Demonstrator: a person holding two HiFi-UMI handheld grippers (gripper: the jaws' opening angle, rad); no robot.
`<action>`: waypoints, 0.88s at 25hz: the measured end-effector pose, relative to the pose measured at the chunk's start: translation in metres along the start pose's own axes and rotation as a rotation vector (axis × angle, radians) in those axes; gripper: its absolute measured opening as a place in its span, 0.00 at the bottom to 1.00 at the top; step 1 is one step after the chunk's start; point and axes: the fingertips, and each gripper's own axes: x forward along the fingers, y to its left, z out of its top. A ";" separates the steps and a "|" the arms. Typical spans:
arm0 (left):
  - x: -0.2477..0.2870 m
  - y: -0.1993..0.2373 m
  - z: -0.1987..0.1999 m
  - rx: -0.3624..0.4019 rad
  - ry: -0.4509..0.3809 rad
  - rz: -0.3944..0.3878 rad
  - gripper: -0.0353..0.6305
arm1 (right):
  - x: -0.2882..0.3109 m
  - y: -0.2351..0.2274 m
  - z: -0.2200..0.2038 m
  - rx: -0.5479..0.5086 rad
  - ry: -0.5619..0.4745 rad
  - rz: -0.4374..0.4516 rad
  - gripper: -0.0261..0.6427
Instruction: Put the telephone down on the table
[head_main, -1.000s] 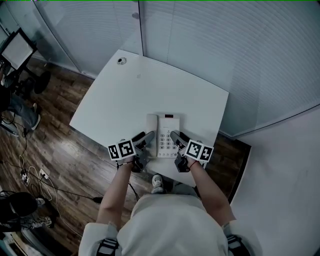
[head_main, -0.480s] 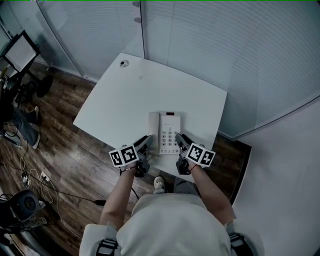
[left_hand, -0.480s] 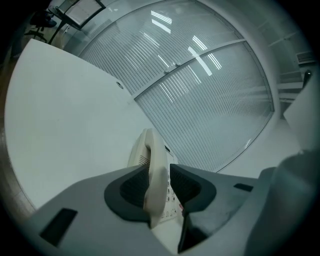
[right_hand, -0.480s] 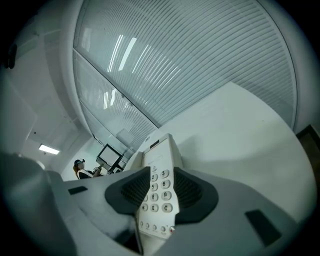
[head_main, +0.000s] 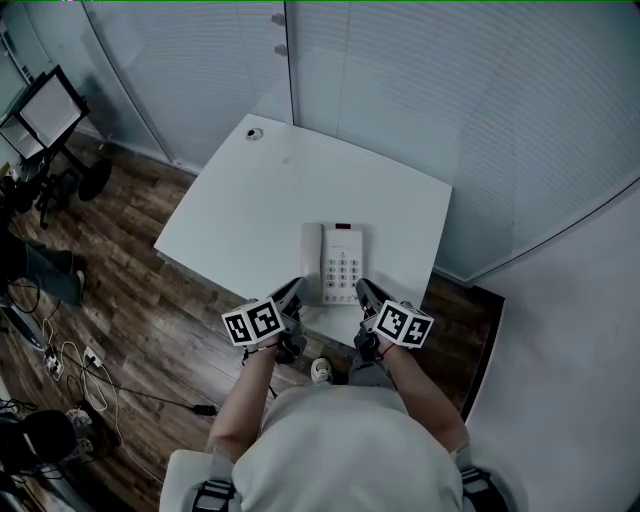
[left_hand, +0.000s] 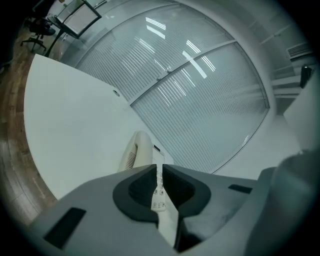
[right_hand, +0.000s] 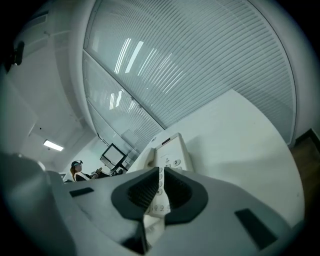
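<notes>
Squarely ahead of both grippers, a white desk telephone (head_main: 340, 262) lies flat on the white table (head_main: 260, 200), near the edge closest to the person, so the task looks done. The left gripper (head_main: 293, 292) sits just off the phone's near left corner with its jaws drawn together on nothing. The right gripper (head_main: 362, 291) sits just off the near right corner, its jaws closing and all but together, with nothing between them.

The phone's long axis runs straight away from the two grippers, in line with the way they point. The handset (head_main: 312, 262) lies in its cradle along the side facing the left gripper, and the keypad is on the side nearer the right. Neither gripper is clearly the closer, since both tips stop just short of the phone's near edge. Any further move would probably be a straight pull back from it.

From the head view it cannot be told whether the right gripper's tip touches that corner or stands just clear. In both gripper views the jaws themselves cover the near part of the phone. Only a thin strip of keys shows through each narrow slit, with the far end and the handset rising above. No cord can be made out, and the person's own body cuts off the table's near edge from above
</notes>
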 end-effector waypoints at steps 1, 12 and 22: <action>-0.003 -0.003 -0.002 0.005 0.003 0.003 0.13 | -0.003 0.005 -0.001 -0.017 -0.004 0.009 0.11; -0.025 -0.026 -0.030 0.071 0.044 0.043 0.12 | -0.038 0.052 -0.007 -0.148 -0.053 0.067 0.08; -0.047 -0.036 -0.040 0.140 0.048 0.067 0.12 | -0.060 0.070 -0.018 -0.234 -0.042 0.076 0.07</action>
